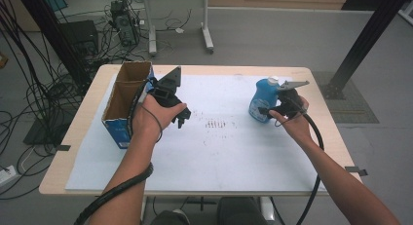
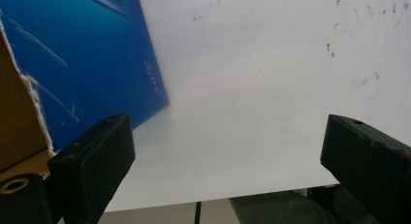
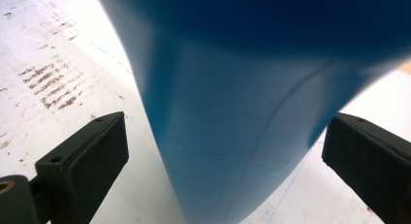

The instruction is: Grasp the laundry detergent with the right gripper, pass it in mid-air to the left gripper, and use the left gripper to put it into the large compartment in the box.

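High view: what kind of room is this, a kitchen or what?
Probably a lab or workshop: tangled cables cover the floor, a desk stands behind, and the table carries a white mat.

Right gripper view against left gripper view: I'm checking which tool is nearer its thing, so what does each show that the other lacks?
Right gripper view: a blue bottle close between the open jaws of the right tool, with gaps both sides, and brown smudges on the sheet. Left gripper view: a blue box beside the left jaw of the left tool, nothing between its jaws. Both: open jaws and the white sheet.
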The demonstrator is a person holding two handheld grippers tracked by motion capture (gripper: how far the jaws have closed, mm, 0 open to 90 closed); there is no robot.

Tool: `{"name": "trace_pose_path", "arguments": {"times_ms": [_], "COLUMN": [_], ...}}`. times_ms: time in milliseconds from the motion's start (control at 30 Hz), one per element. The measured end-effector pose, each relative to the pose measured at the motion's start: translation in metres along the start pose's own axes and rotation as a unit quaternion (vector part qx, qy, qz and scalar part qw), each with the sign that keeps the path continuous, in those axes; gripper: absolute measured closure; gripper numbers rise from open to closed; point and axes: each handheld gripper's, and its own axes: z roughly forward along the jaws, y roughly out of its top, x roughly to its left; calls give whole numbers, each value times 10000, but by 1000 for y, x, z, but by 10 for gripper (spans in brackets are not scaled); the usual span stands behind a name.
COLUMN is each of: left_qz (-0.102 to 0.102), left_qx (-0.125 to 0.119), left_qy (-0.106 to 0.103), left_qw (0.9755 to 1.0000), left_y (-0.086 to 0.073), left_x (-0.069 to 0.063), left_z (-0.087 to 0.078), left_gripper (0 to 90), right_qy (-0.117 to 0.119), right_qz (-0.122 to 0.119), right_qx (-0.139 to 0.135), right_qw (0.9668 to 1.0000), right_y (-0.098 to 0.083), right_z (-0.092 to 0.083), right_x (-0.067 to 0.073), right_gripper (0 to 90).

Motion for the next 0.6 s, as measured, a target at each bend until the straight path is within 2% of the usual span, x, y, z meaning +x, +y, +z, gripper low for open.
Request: {"name": "trace_pose_path", "arguments": {"times_ms": [300,600], "left_qz": [0,24], "left_qx": [22,28], "left_qy": [3,7], "left_qw": [10000,10000], "left_y": [0,0], "left_x": [-2,-2], "left_z": [1,1], "left_gripper": [58,58], "right_qy": [-28,-8], "right_qz": [35,51], "right_qx": [-13,-30], "right_qw": [10000,10000], "right_y": [0,0], "right_z": [1,2], "right_x": [0,0], "right_gripper": [27,67]}}
